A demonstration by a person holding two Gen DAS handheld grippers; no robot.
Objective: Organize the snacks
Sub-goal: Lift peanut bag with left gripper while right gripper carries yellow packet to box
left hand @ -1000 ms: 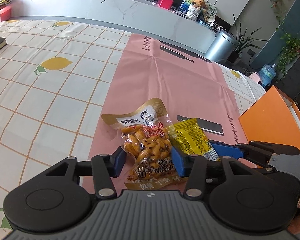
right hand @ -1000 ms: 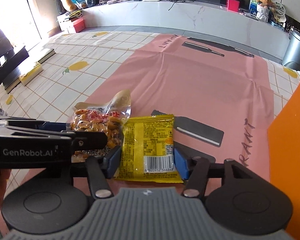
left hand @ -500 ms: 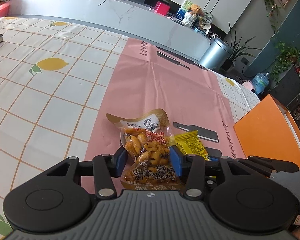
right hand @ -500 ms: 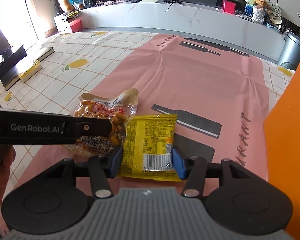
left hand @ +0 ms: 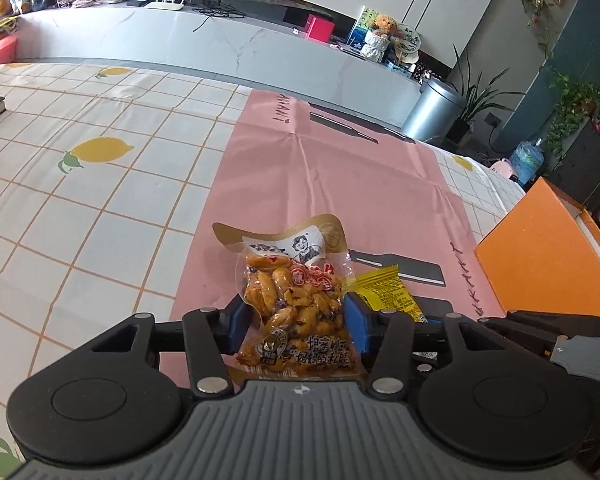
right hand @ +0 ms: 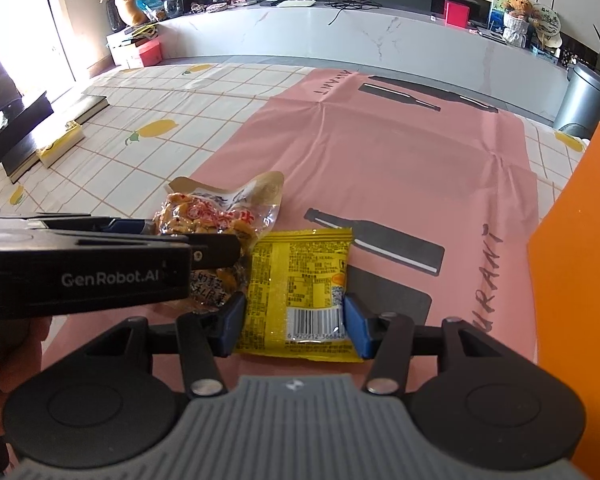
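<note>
Grippers (left hand: pixel 296 320) (right hand: pixel 294 320) clamped on peanut pack (left hand: pixel 296 304), yellow packet (right hand: pixel 300 280) (orange box (right hand: pixel 576 280) rightward).

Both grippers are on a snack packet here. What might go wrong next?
The left gripper pinches a soft peanut bag; squeezing could crush the contents or let the slick film slip. The right gripper grips the yellow packet only near its barcode end, so it may droop. The two grippers sit close together and could collide.
</note>
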